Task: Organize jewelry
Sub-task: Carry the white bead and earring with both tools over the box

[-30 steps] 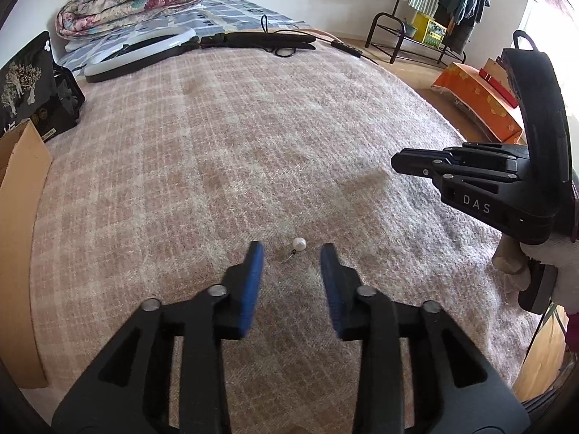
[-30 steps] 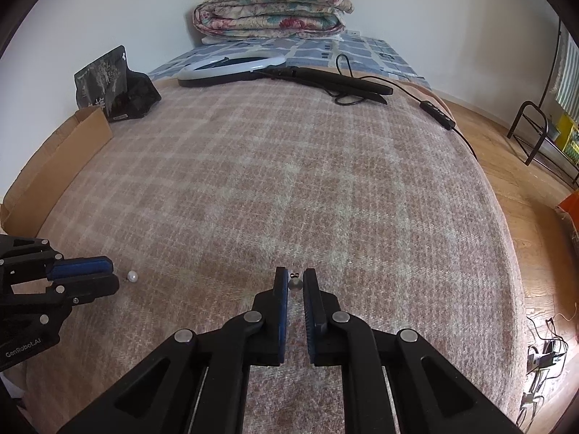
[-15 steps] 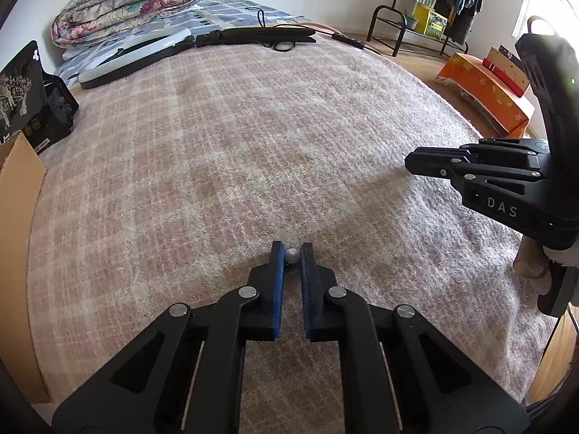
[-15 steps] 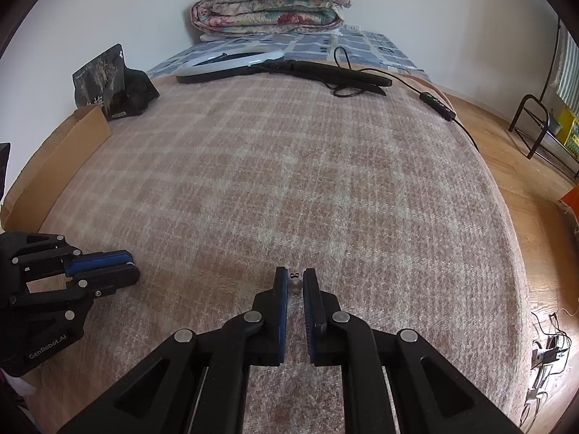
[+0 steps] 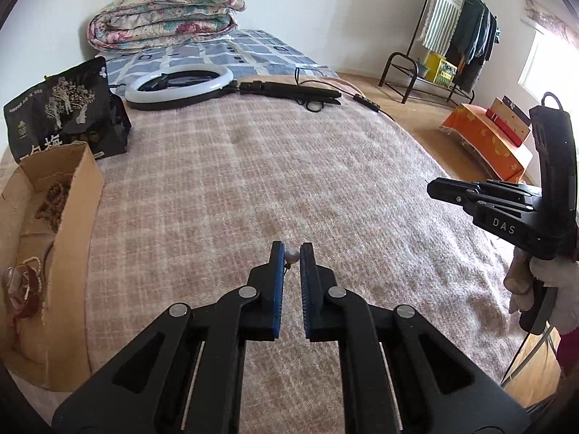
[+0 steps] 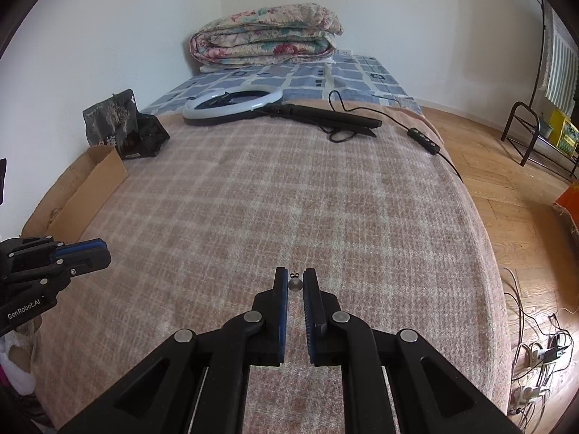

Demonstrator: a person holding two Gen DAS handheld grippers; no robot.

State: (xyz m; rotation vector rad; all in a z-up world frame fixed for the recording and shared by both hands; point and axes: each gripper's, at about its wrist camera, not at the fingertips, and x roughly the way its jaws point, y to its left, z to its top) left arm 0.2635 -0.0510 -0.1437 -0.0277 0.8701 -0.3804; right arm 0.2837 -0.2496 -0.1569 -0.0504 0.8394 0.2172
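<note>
My left gripper (image 5: 291,253) is shut on a white pearl earring (image 5: 291,255), held at the tips of its blue pads above the pink checked blanket (image 5: 253,181). My right gripper (image 6: 295,282) is shut on a second pearl earring (image 6: 295,285), greyish in this light, its small hook poking out past the tips. Each gripper shows in the other's view: the right gripper (image 5: 439,184) at the right edge, the left gripper (image 6: 97,253) at the lower left. An open cardboard box (image 5: 68,238) with beaded jewelry (image 5: 21,285) inside stands at the left of the bed.
A black printed bag (image 5: 61,115) stands behind the box. A ring light (image 5: 179,85) with its black stand and cable lies at the far end, before a folded floral quilt (image 5: 163,18). The bed's right edge drops to a wooden floor (image 6: 488,152); a clothes rack (image 5: 448,36) stands beyond.
The left jaws closed on the pearl that lay on the blanket and lifted it. Both grippers have risen, so the box and far end of the bed show more.
</note>
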